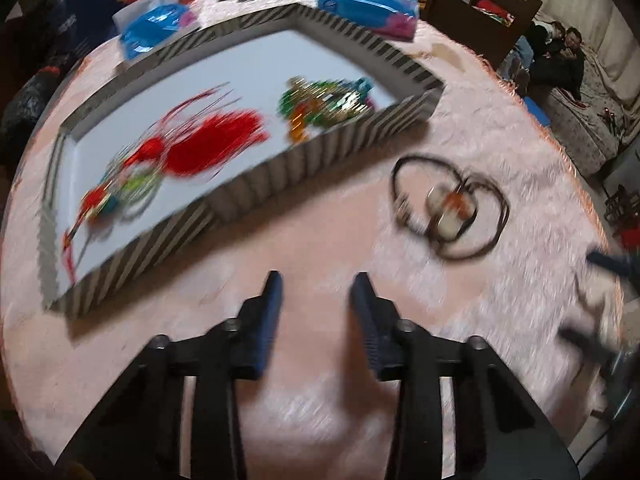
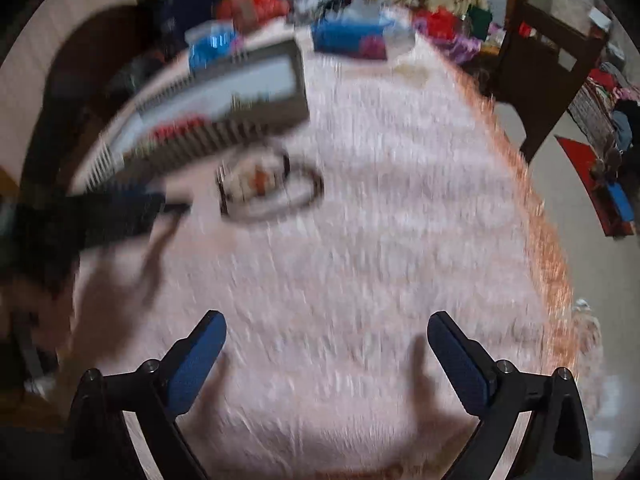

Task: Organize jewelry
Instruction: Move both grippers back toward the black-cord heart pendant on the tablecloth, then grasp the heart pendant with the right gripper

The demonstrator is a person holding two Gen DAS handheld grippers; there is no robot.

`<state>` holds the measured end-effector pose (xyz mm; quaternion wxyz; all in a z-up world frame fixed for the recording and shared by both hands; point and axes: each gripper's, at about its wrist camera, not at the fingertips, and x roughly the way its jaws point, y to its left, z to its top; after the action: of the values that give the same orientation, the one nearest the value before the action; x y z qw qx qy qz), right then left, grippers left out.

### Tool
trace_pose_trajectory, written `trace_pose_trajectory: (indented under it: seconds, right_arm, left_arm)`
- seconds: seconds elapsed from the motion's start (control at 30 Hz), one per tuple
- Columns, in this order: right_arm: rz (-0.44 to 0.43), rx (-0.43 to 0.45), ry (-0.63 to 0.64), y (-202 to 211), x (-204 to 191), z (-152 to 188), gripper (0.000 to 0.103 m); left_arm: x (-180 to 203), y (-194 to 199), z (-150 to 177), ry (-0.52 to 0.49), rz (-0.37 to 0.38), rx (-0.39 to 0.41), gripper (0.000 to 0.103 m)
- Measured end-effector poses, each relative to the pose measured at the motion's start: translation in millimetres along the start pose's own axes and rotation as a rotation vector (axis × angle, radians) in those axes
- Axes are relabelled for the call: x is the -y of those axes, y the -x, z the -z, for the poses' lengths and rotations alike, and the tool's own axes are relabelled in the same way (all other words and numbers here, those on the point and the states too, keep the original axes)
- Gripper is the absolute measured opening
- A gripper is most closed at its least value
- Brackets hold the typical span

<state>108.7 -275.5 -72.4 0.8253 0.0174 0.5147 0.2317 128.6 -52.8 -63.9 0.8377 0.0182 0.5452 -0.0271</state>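
Observation:
A striped shallow box (image 1: 280, 168) with a white floor lies on the pink fluffy cloth. Inside it are a red tassel piece (image 1: 208, 144) and a green multicoloured piece (image 1: 324, 104). A dark cord necklace (image 1: 448, 208) with white and orange beads lies on the cloth to the right of the box. My left gripper (image 1: 316, 284) hovers over bare cloth in front of the box, its jaws apart with nothing between them. My right gripper (image 2: 326, 320) stands wide open over bare cloth, with the necklace (image 2: 264, 184) ahead and to its left. Both views are blurred.
Two blue tissue packs (image 1: 368, 4) (image 1: 156, 28) lie behind the box amid clutter. A wooden chair (image 2: 540, 68) stands past the table's right edge (image 2: 540, 220). People sit on a bed (image 1: 560, 52) far off to the right.

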Motion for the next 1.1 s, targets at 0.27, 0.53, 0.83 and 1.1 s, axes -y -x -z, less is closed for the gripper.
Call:
trace_pose_trajectory:
  seconds: [0.27, 0.53, 0.83, 1.1]
  right_arm:
    - [-0.157, 0.05, 0.005, -29.6, -20.7, -54.1, 0.047]
    - [-0.131, 0.029, 0.116, -57.9, -54.0, -68.7, 0.036]
    - [-0.062, 0.017, 0.18, -70.7, -51.4, -70.2, 0.036]
    - [-0.003, 0.056, 0.265, -72.4, -62.0, -63.2, 0.036]
  left_arm:
    - [-28.8, 17.4, 39.1, 0.072, 0.009, -0.012, 0.033]
    - [-39.6, 24.7, 56.7, 0.086, 0.034, -0.004, 0.033]
    - [-38.1, 24.3, 54.4, 0.068, 0.057, -0.006, 0.041]
    - [-35.6, 21.9, 51.5, 0.068, 0.128, -0.021, 0.073]
